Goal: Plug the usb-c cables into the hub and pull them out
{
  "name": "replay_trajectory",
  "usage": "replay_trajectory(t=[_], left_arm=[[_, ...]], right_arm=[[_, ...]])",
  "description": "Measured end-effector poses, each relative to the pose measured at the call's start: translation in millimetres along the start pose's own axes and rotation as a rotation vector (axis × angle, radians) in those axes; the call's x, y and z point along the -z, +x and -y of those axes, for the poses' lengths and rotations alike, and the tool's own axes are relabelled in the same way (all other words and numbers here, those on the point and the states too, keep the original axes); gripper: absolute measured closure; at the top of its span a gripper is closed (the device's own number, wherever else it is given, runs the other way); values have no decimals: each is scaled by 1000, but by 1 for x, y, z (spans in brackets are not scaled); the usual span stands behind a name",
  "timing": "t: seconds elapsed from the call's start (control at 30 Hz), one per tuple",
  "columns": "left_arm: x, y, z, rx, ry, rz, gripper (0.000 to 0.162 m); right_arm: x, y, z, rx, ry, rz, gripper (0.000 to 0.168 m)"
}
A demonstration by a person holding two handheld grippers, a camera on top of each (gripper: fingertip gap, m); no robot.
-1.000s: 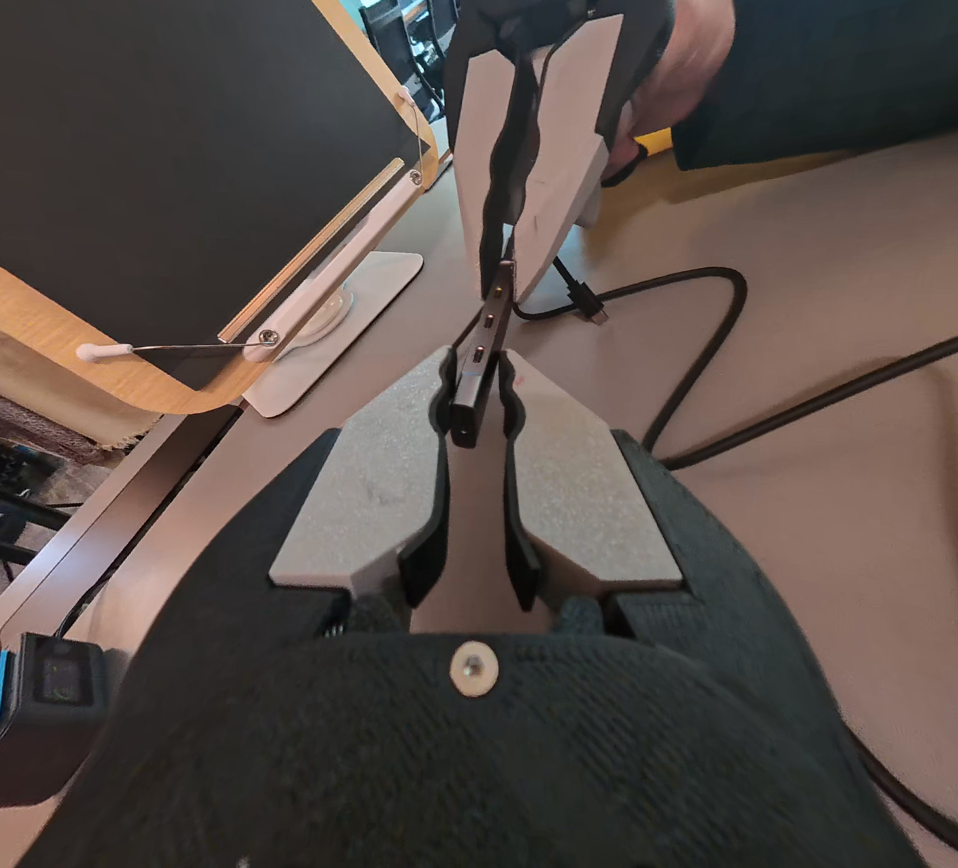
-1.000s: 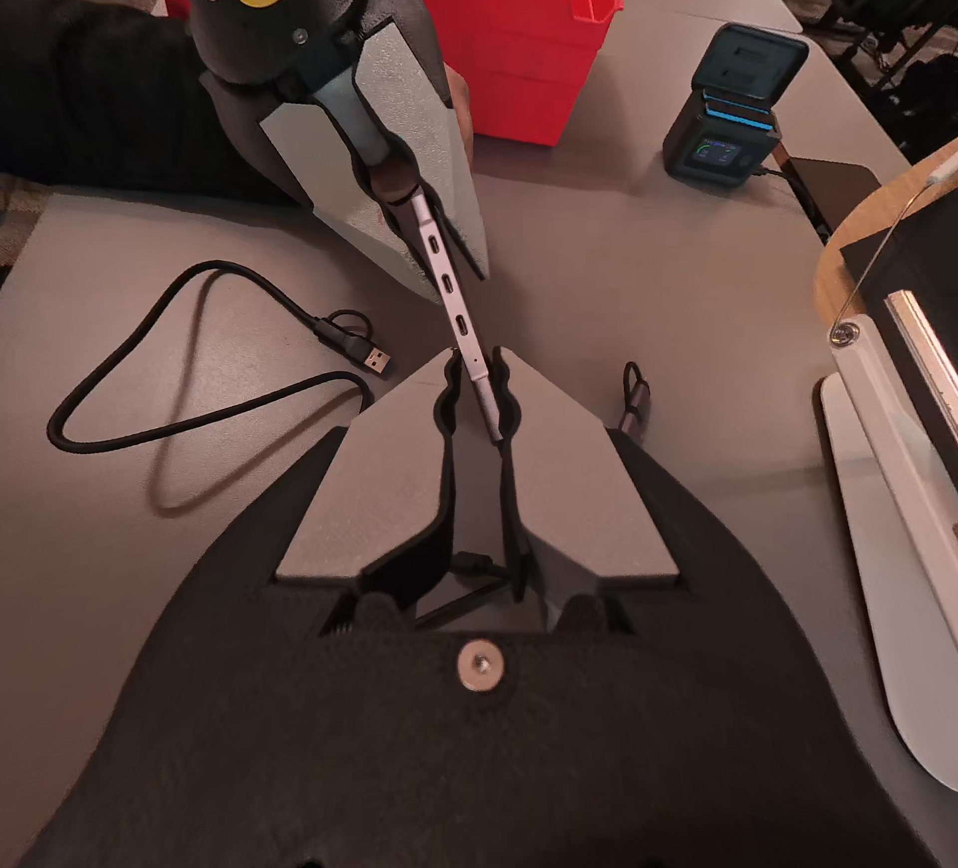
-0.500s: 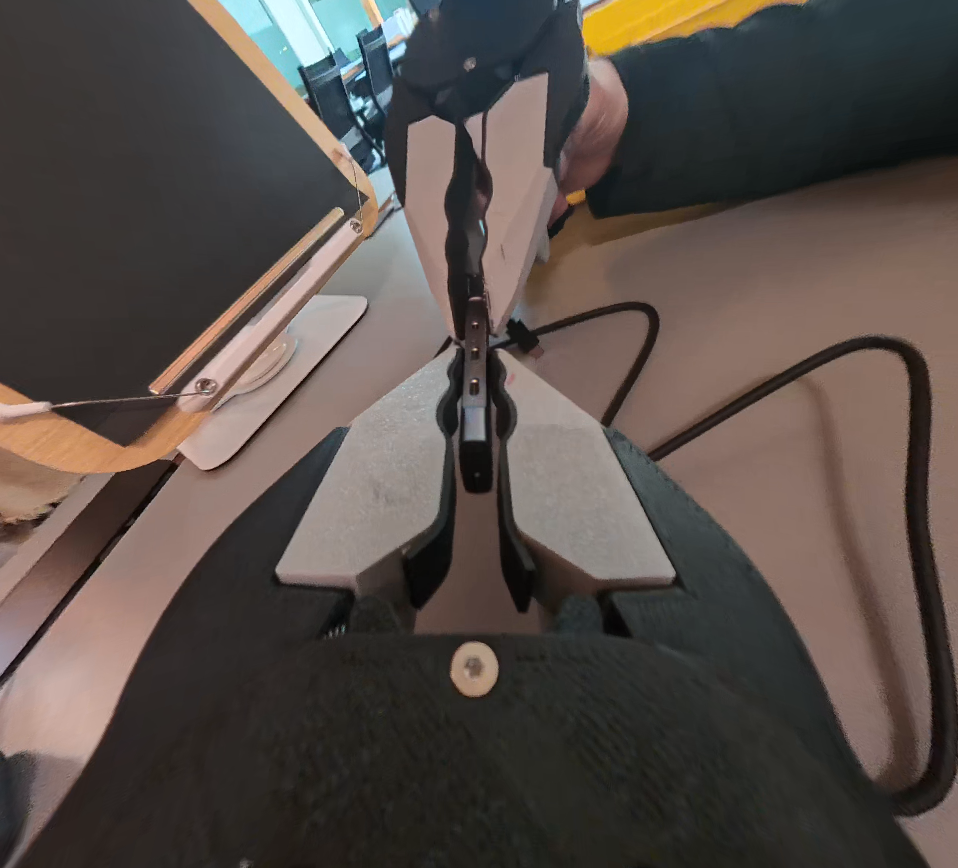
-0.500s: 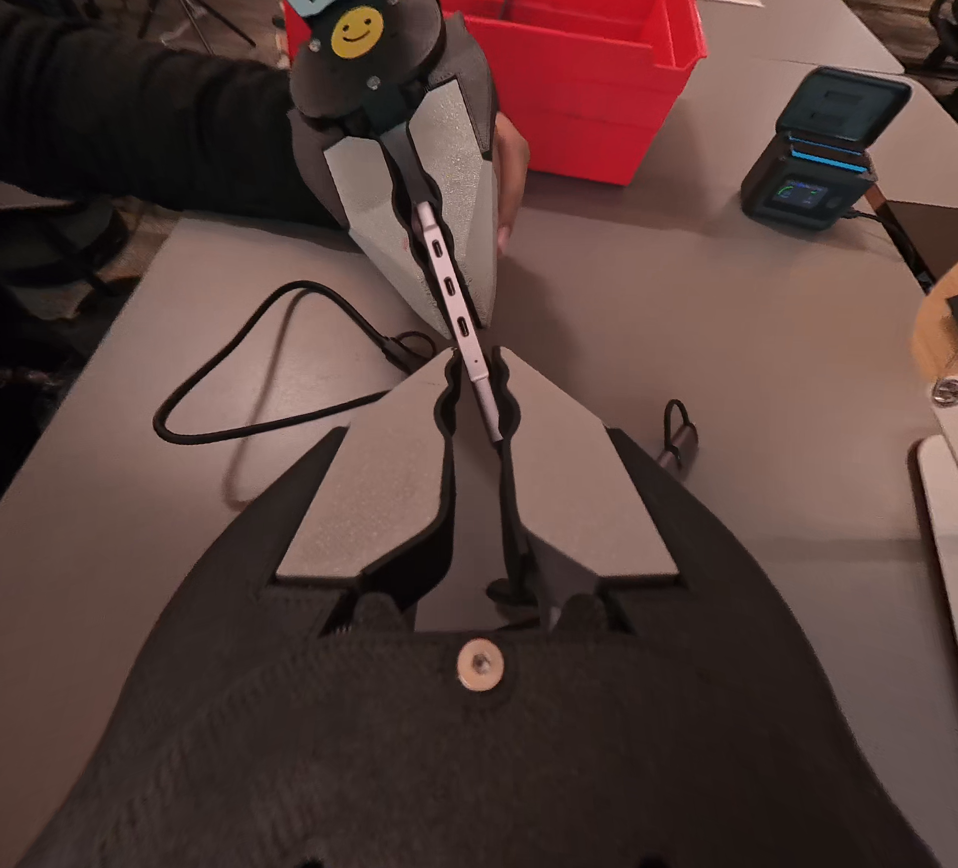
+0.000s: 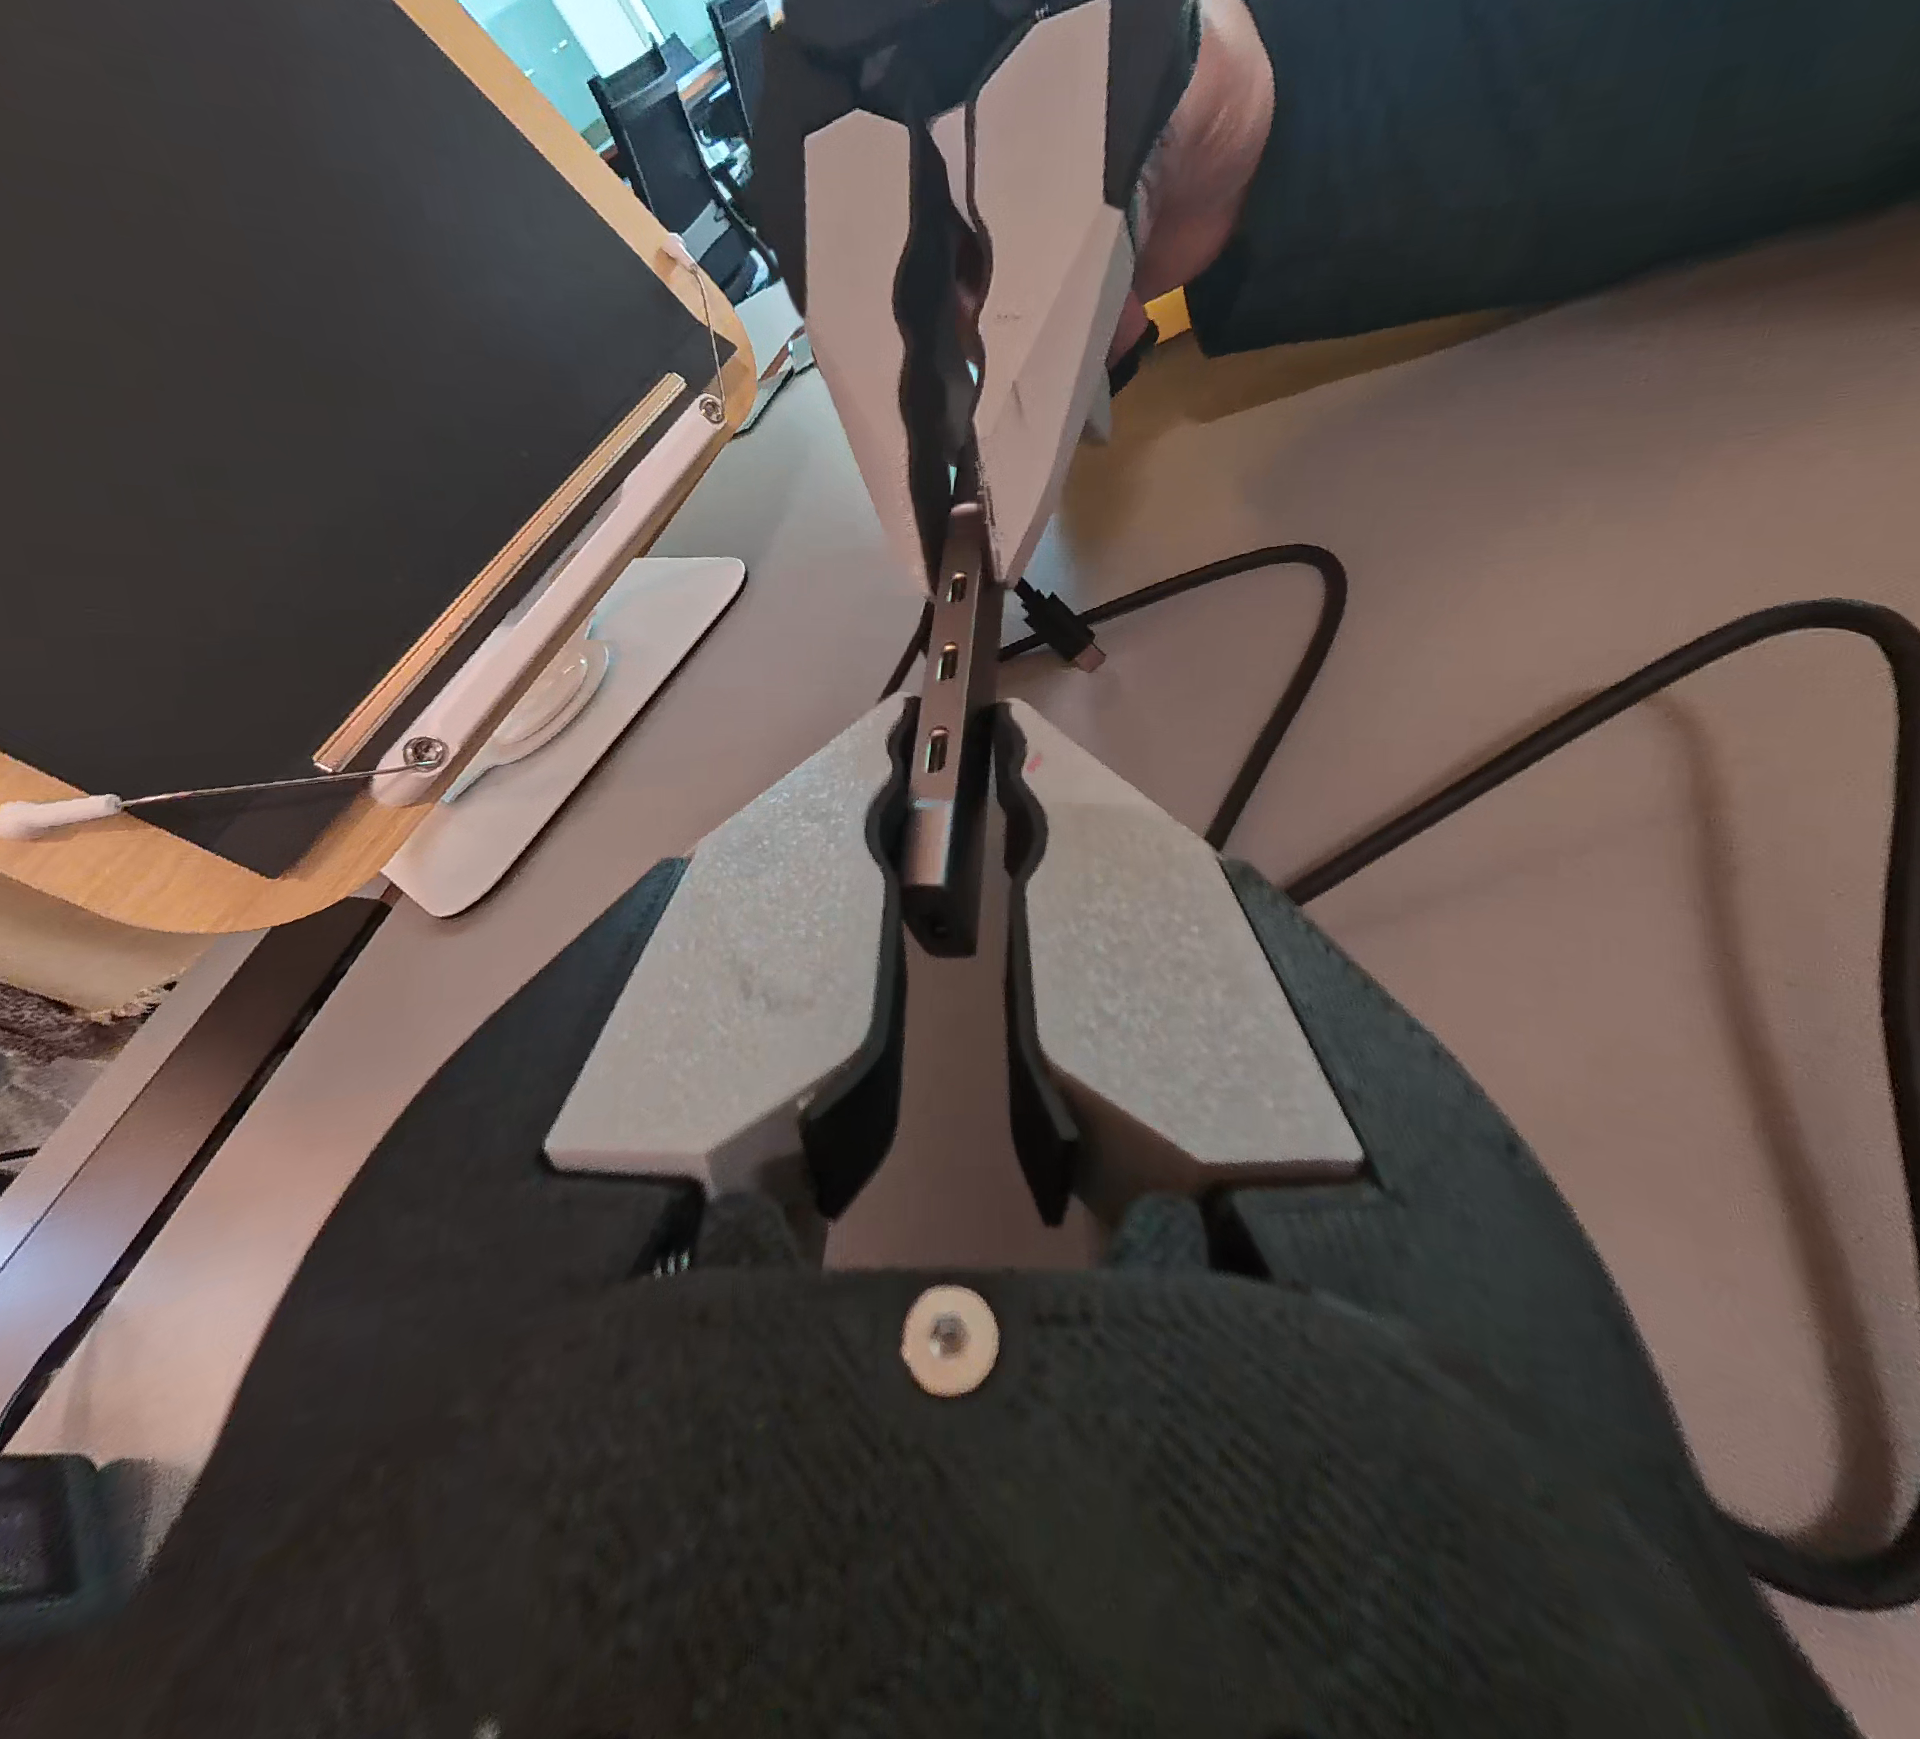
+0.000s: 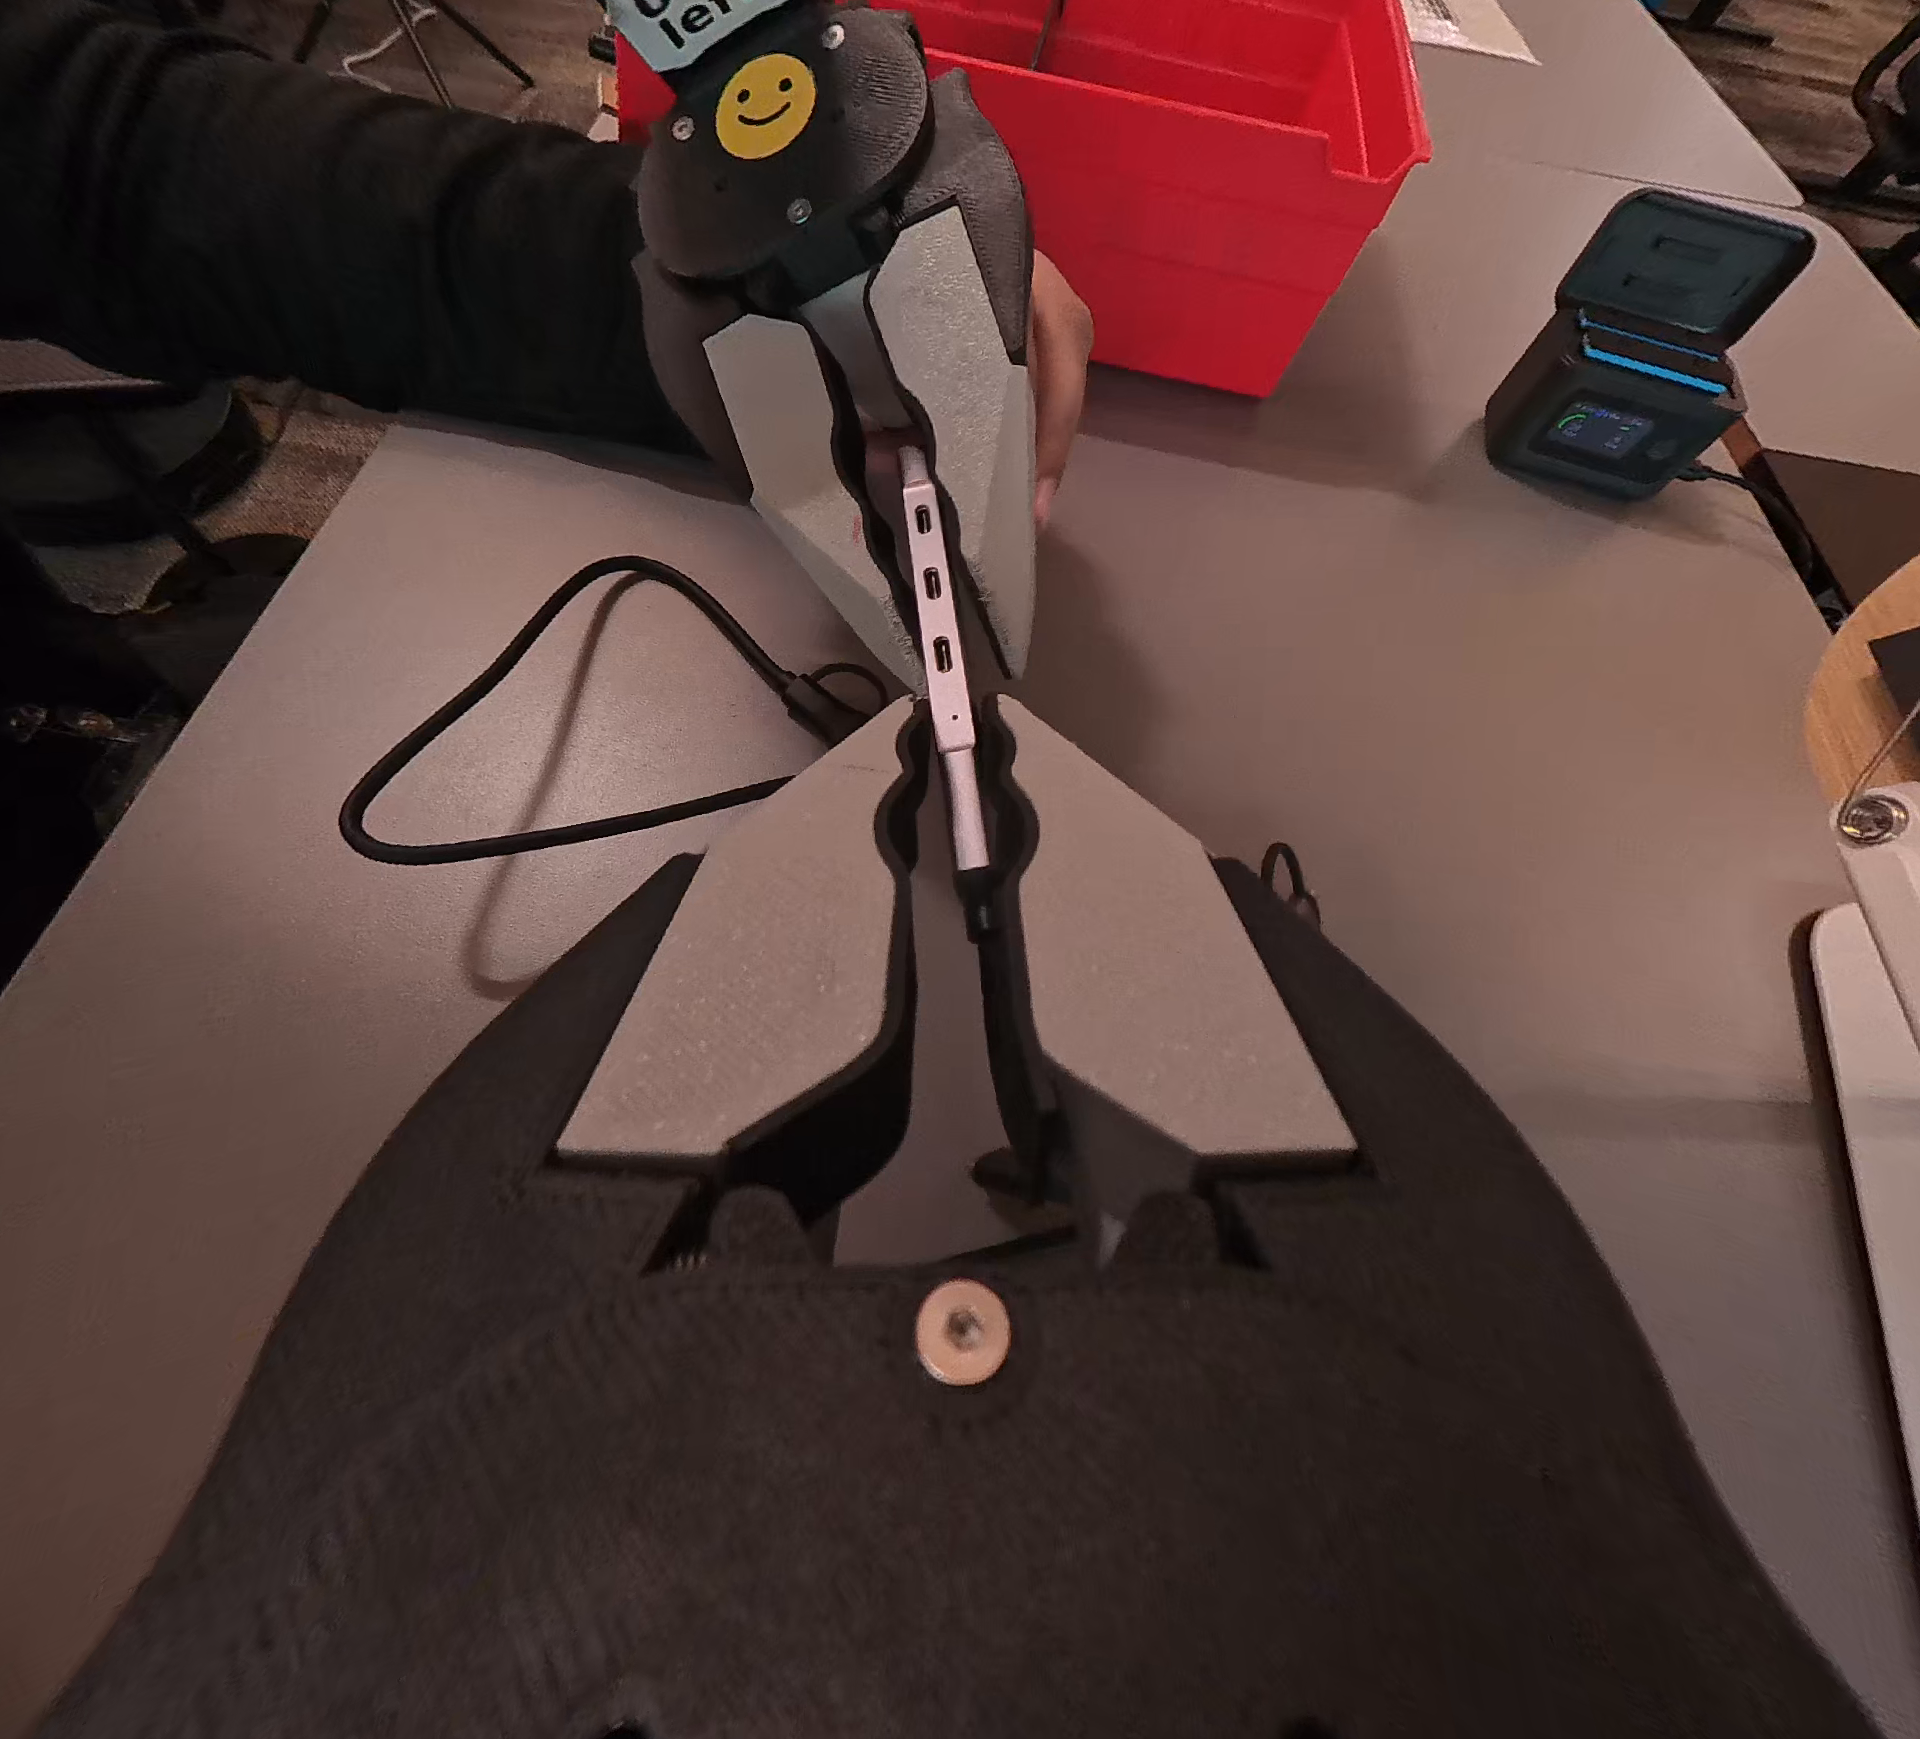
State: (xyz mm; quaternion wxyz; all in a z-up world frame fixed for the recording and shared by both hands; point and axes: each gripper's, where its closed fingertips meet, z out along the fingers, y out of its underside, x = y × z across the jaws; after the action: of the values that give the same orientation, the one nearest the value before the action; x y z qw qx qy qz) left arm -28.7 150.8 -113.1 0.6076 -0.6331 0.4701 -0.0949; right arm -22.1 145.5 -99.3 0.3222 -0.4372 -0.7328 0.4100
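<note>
Hub (image 6: 951,671) hangs between both tools above the table (image 5: 1558,858): left gripper (image 5: 945,816) and right gripper (image 6: 961,796) each clamp one end. Its three ports look empty. Cable plugs lie loose, one at one o'clock (image 5: 1060,635), another at ten (image 6: 821,697). Judging by this, plugging remains ahead.

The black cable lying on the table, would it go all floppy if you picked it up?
Probably floppy: the black cable lies in loose curved loops. It looks thin, so likely light. Its free plug would likely dangle.
</note>
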Motion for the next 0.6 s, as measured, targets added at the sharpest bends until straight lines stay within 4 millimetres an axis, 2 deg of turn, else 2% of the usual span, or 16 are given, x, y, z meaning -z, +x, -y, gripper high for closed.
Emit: replay_trajectory(t=[0.23,0.37,0.47,0.6], left_arm=[[5,-4,9,73,54,-11,148],[5,2,8,131,37,-78,155],[4,-7,4,128,6,-34,156],[0,-6,-1,125,-8,-18,154]], right_arm=[[8,-3,9,18,38,2,163],[8,-2,9,6,47,8,162],[6,8,9,-41,54,-29,160],[5,8,3,-47,34,-24,160]])
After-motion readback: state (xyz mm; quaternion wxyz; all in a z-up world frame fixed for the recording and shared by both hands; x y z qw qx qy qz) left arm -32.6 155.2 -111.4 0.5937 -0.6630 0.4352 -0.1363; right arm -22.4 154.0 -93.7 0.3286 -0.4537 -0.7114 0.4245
